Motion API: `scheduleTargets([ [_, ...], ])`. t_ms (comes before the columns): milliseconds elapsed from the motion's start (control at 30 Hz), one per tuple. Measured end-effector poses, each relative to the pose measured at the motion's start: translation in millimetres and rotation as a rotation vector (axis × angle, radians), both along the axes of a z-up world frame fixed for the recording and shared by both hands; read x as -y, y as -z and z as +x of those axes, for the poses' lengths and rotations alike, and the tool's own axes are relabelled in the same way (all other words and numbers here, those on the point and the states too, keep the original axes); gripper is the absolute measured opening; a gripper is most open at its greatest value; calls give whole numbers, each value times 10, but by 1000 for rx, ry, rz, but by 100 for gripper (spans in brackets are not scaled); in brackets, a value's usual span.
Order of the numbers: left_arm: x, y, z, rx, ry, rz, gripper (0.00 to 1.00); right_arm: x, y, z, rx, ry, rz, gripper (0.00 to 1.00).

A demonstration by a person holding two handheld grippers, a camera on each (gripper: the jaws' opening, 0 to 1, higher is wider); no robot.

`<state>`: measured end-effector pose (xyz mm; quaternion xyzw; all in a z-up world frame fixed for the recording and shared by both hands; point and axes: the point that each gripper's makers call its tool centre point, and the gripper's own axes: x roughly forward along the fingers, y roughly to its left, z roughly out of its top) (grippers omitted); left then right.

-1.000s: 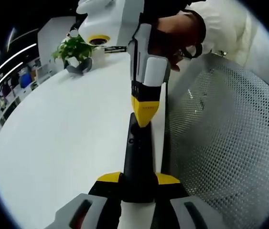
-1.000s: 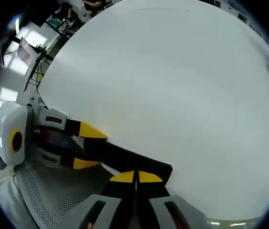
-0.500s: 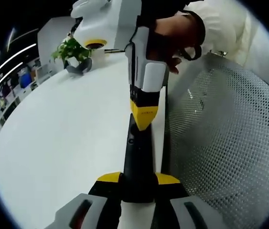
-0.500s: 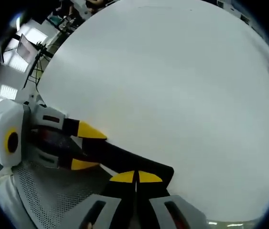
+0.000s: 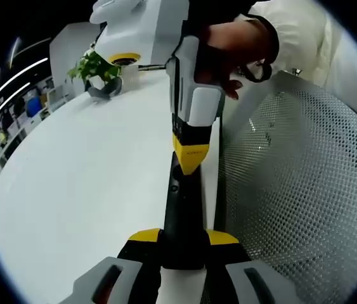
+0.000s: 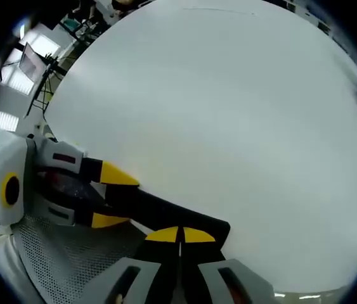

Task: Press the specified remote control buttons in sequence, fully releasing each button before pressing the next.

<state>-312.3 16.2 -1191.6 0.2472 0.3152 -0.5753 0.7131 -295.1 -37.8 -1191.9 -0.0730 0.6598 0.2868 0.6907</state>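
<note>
potted plant (image 5: 97,67) beyond remote (image 5: 183,212), mesh chair (image 5: 298,190) beside

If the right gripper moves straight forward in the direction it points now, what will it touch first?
The black remote, most likely. The right gripper points its closed yellow tips down at the remote's far end, which the left gripper holds over the white table. They look almost touching already, though depth is hard to judge.

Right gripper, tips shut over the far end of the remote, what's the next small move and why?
Probably a short lift straight off. The right gripper has its shut tips on or just above the remote, while the left gripper clamps the remote's near end at the white table edge. I can't tell whether a button is down; lifting clear guarantees full release before the next press.
</note>
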Motion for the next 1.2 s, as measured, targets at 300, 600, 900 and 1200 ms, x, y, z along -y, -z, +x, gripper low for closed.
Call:
scheduleTargets([
  [300, 2, 0, 2, 2, 1, 1, 24, 3, -18, -15, -22, 34, -2, 0],
  [600, 15, 3, -2, 6, 4, 2, 24, 15, -35, -19, -17, 51, -2, 0],
  [900, 43, 0, -17, 7, 11, -3, 24, -177, -121, 37, -23, 61, 74, 0],
  [1200, 43, -2, -18, 8, 13, -6, 24, -221, -67, 46, -31, 39, 63, 0],
])
